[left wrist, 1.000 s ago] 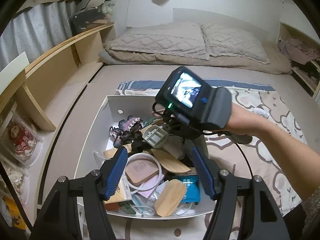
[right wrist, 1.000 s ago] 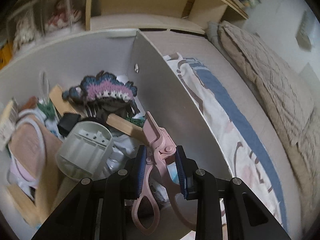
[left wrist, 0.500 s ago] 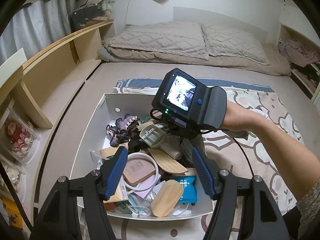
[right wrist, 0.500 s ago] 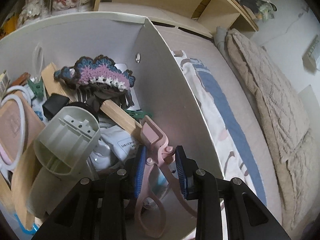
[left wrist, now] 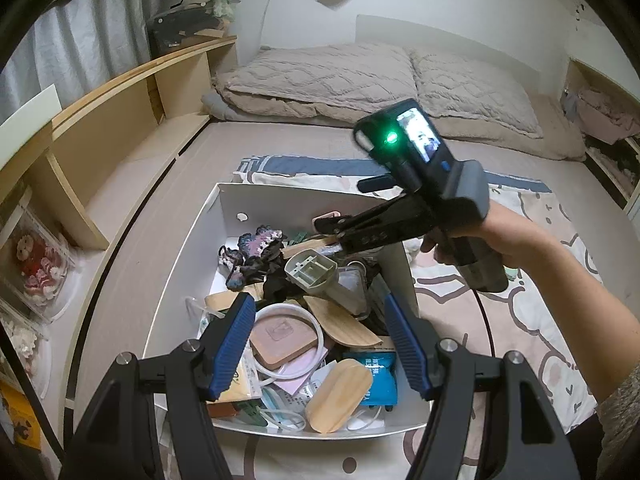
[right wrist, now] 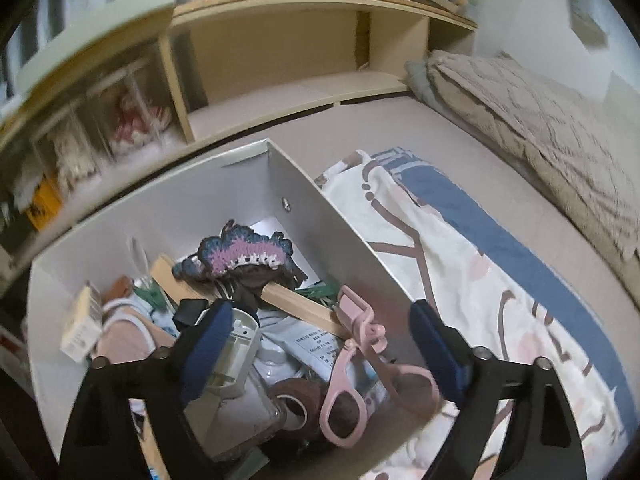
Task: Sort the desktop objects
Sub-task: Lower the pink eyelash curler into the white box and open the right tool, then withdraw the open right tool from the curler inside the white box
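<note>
Left gripper (left wrist: 320, 344) hangs over the near end of the white box (left wrist: 182, 280), jaws partly apart, nothing between the pads; below it a wooden disc (left wrist: 340, 396), blue packet (left wrist: 378, 376), white ring (left wrist: 288, 332)

Right gripper (right wrist: 320, 344) over the box's right side, jaws opening wide, pads clear of the pink curler (right wrist: 356, 364) (an eyelash curler by its shape). Curler lies between the pads, loops nearest, head resting on a wood stick (right wrist: 300, 306) close to the box wall

Farther in: grey plastic holder (left wrist: 312, 270), then crochet piece (right wrist: 240, 256) toward the far corner

Box sits on a patterned blanket (right wrist: 460, 264); beyond, shelf (right wrist: 280, 52) and pillows (left wrist: 328, 76)
</note>
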`<state>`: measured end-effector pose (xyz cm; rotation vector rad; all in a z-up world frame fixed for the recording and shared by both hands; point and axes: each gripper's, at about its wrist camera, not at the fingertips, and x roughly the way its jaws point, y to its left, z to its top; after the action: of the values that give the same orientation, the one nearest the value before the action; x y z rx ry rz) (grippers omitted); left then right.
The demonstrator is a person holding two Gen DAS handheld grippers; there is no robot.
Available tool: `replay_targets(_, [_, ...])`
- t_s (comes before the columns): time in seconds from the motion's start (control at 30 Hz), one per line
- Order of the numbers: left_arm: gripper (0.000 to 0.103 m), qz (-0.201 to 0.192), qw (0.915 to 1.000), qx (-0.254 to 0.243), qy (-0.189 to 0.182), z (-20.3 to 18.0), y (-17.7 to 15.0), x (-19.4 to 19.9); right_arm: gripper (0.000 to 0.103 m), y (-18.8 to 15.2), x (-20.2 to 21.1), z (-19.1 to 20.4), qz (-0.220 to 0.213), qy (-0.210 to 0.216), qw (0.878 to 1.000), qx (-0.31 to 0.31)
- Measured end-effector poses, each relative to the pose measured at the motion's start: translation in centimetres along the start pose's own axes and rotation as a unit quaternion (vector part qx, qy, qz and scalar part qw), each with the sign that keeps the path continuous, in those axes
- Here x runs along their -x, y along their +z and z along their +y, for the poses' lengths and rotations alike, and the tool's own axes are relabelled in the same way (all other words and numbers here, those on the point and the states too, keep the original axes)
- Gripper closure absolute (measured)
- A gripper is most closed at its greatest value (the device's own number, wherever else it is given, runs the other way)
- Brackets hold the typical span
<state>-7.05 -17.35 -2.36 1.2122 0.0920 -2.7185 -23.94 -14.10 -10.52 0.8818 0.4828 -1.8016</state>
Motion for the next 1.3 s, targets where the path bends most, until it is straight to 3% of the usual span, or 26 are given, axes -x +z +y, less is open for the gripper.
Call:
replay_targets(0.2, [0.036,-0.003,1.0000,-0.001,-0.003,0.0,0.0,0.3,0.012,-0.2,0.1,-2.7,0.030,0.061,0.992,-0.109])
replay_targets(0.47, [0.036,-0.005,1.0000,-0.004,-0.005,-0.1,0.0,0.6,0.012,-0.4,-1.4,-2.2,0.092,0.109,0.973,-0.183])
replay_targets(0.63, [0.036,-0.003,1.0000,-0.002,-0.004,0.3,-0.2,0.7,0.012,-1.2,-3.4,-1.9,0.126,0.060,0.975,-0.171])
replay_targets(0.87, [0.036,0.003,1.0000,0.001,-0.005,1.1,-0.6,0.5,0.012,-0.9,-4.7,-2.1,0.113,0.061,0.975,-0.180])
replay_targets(1.17, [0.036,0.013,0.9999,0.001,-0.005,1.5,-0.8,0.0,0.000,0.1,-6.5,-0.3,0.142,0.028,0.977,-0.157])
replay_targets(1.3, [0.036,0.015,0.9999,-0.004,-0.002,1.5,-0.9,-0.1,0.000,0.1,-6.9,0.2,0.170,0.021,0.974,-0.147])
